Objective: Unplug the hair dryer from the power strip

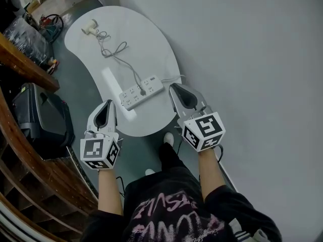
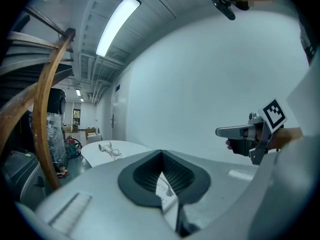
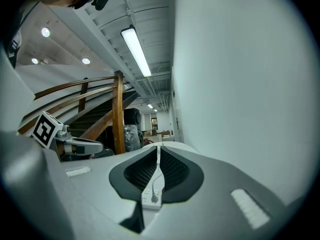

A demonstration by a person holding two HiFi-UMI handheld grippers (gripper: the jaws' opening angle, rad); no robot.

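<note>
A white kidney-shaped table (image 1: 151,44) stands against a plain pale wall (image 1: 252,59), with a wooden stair railing (image 1: 25,64) and a black case (image 1: 40,117) on the floor to its left. The white hair dryer (image 1: 90,28) lies at the far end of the table. Its cord (image 1: 118,52) winds across the top to a plug (image 1: 143,91) that sits in a socket of the power strip (image 1: 132,96). The strip lies askew near the table's near end. A small dark mark at the strip's right end is too small to read.

The left gripper (image 1: 109,104) hangs over the floor just off the table's near left edge. Its jaws are clenched tip to tip on nothing. The right gripper (image 1: 173,86) is at the table's right edge, just beside the strip's right end. Its jaws are closed to a thin slit and are also empty; the strip and plug show through that slit in the right gripper view. Neither gripper touches the strip or the cord.

The marker cubes (image 1: 203,130) carry black-and-white square patterns, not letters. The person's black shirt (image 1: 171,216) bears pink lettering that I cannot make out.
</note>
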